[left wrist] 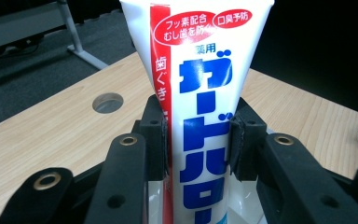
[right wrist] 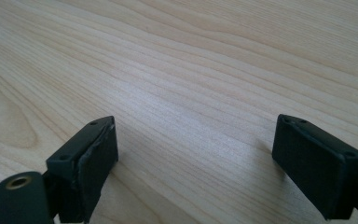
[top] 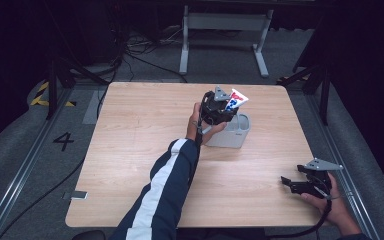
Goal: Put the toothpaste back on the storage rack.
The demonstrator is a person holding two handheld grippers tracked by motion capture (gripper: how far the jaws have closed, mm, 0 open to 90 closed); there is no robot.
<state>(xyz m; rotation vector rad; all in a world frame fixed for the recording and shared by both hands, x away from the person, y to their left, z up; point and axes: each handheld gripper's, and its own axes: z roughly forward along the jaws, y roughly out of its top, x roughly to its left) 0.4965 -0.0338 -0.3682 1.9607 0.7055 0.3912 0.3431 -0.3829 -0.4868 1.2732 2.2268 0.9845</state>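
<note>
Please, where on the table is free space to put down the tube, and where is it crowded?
Bare wood lies left of the grey cup up to the table edge, also between cup and right claw. Crowded: around the cup, where the left claw holds the toothpaste tube.

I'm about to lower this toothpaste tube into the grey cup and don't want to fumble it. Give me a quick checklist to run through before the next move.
1. Left tool clamped on the white toothpaste tube with blue and red print: ok, pads press both sides.
2. Tube upright in the grip: ok.
3. Tube over the light grey plastic cup: ok in the high view.
4. Tube's lower end inside the cup: cannot tell.
5. Cup standing upright on the pale wooden table: ok.
6. Right tool out of the way: ok, open over bare wood near the table's right edge.
</note>
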